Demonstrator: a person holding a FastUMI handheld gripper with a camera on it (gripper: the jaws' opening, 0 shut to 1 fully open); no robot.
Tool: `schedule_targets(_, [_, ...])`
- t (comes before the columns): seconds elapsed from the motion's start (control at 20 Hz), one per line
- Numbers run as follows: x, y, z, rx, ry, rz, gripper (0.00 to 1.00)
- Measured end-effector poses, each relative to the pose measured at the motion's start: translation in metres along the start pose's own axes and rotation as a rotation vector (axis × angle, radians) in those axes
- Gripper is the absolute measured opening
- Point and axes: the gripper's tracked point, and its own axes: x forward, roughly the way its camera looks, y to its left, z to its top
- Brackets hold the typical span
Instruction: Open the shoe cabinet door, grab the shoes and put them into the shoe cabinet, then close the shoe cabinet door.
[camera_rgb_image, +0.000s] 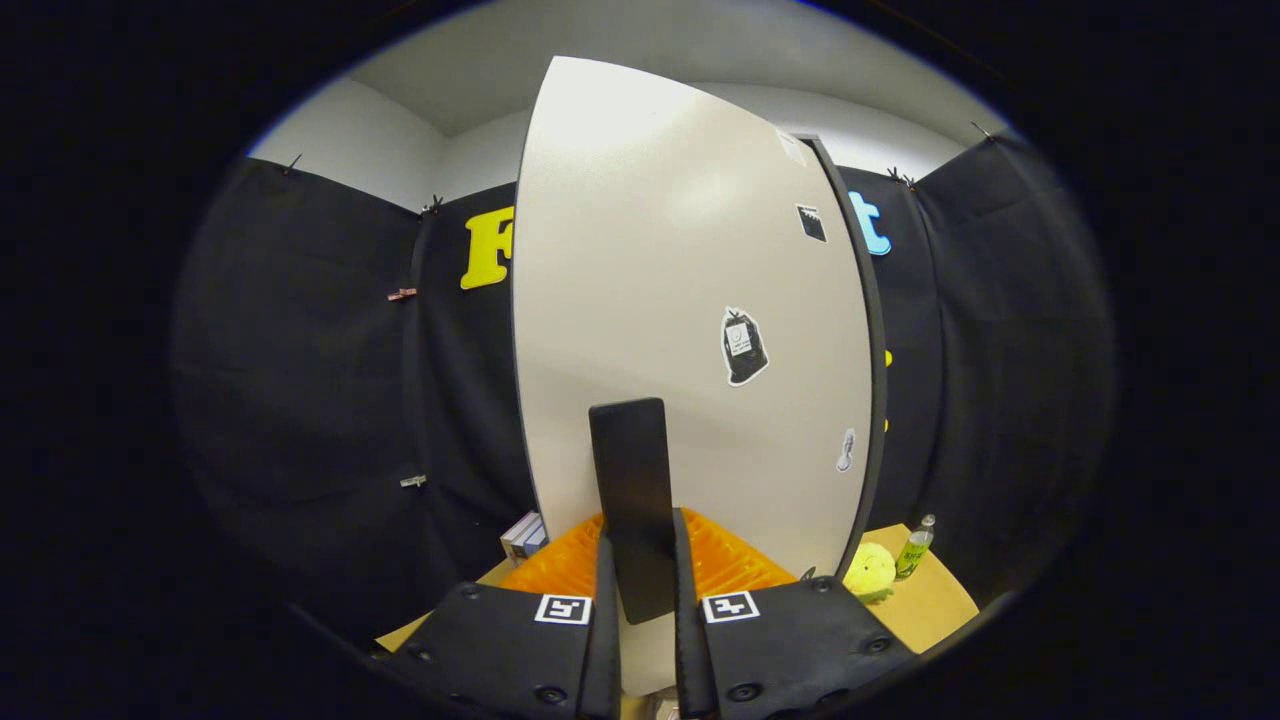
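A tall white cabinet door (660, 300) with several stickers stands right in front of me. A flat black handle (632, 500) sticks out from its lower part. My gripper (640, 600) is shut on that handle, with one finger pressed on each side of it. No shoes are visible here.
A yellow plush toy (868, 572) and a green bottle (915, 548) sit on the wooden table (930, 600) to the right of the door. A small white box (524, 538) lies at the left, by the door's base. Black cloth walls stand behind.
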Motion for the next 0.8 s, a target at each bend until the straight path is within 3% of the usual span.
schedule_targets(0.8, [-0.081, -0.099, 0.02, -0.001, 0.012, -0.123, 0.22])
